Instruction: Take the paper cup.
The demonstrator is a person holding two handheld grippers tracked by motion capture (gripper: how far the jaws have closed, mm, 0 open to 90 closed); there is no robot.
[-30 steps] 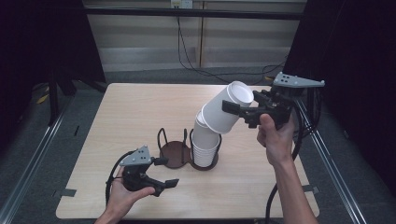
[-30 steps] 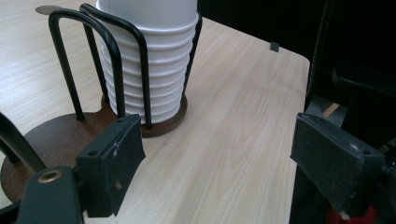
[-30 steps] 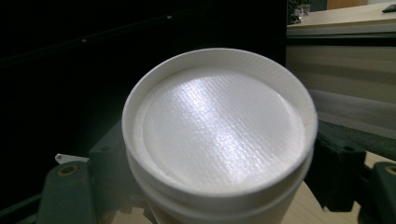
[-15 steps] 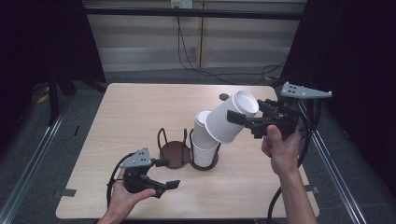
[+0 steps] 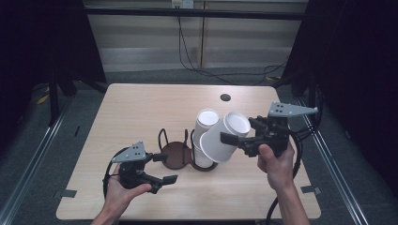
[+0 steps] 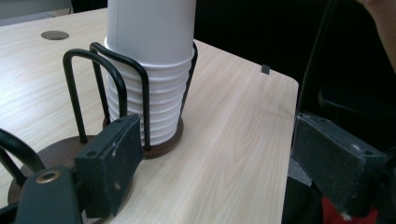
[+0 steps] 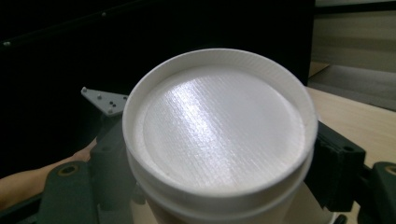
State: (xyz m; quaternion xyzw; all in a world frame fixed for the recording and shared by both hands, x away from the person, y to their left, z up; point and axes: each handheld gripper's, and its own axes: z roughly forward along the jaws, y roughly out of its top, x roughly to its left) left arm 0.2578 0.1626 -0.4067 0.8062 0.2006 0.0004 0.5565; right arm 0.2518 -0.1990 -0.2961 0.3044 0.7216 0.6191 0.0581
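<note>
White paper cup [image 5: 224,138] sits clamped in the right gripper [image 5: 234,139] above the stack [image 5: 204,140]; the left gripper [image 5: 165,168] gapes wide near the table's [image 5: 141,103] front edge.

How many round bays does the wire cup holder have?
2: the right bay holds the stack of white cups; the left bay is empty.

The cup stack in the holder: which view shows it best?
The left gripper view: the cup stack stands close up, its nested rims countable inside the wire holder. The high view shows the stack small, partly behind the held cup. The right gripper view gives nothing useful.
</note>
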